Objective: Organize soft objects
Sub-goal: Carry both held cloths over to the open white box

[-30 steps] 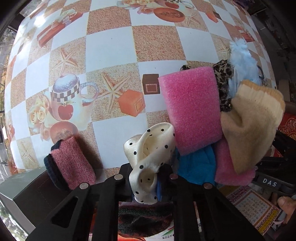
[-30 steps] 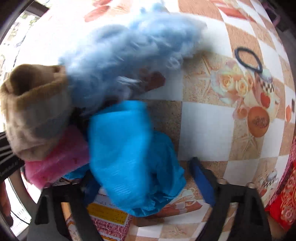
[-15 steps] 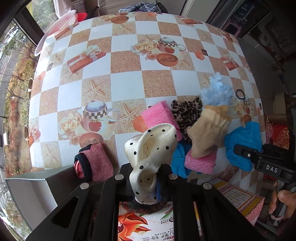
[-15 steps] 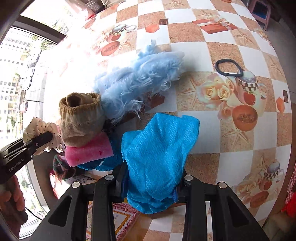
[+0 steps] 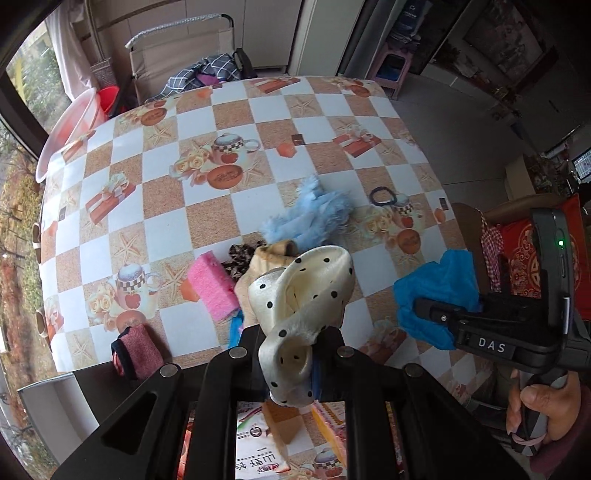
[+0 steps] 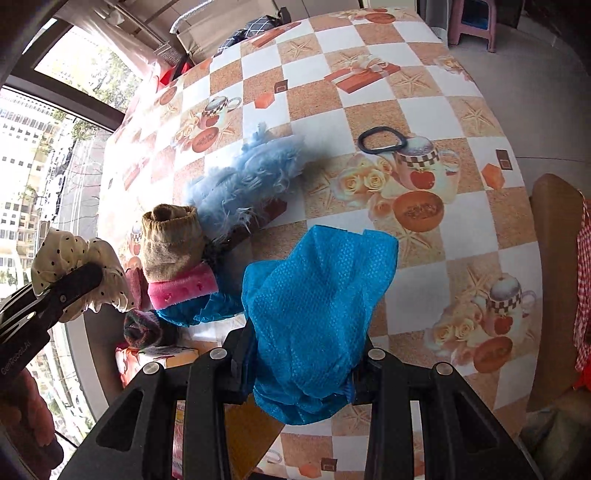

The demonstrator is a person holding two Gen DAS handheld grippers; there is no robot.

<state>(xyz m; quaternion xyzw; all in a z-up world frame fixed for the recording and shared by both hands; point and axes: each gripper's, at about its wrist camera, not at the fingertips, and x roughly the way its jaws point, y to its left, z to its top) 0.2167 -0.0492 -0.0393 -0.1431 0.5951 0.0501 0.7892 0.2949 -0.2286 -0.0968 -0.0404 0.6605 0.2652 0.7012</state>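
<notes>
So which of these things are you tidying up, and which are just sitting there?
Part of the tidying:
- polka-dot scrunchie, held by the left gripper
- blue cloth, held by the right gripper
- pink sponge
- tan sock
- fluffy blue thing

Just sitting there:
- plastic tub
- folding chair
- pink stool

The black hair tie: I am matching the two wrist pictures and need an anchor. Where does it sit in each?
Left wrist view: the black hair tie lies right of centre, beyond the light blue fluffy piece.
Right wrist view: the black hair tie lies in the upper middle, right of that fluffy piece.
Shared landmark: the printed checkered teacup touching the tie.
</notes>
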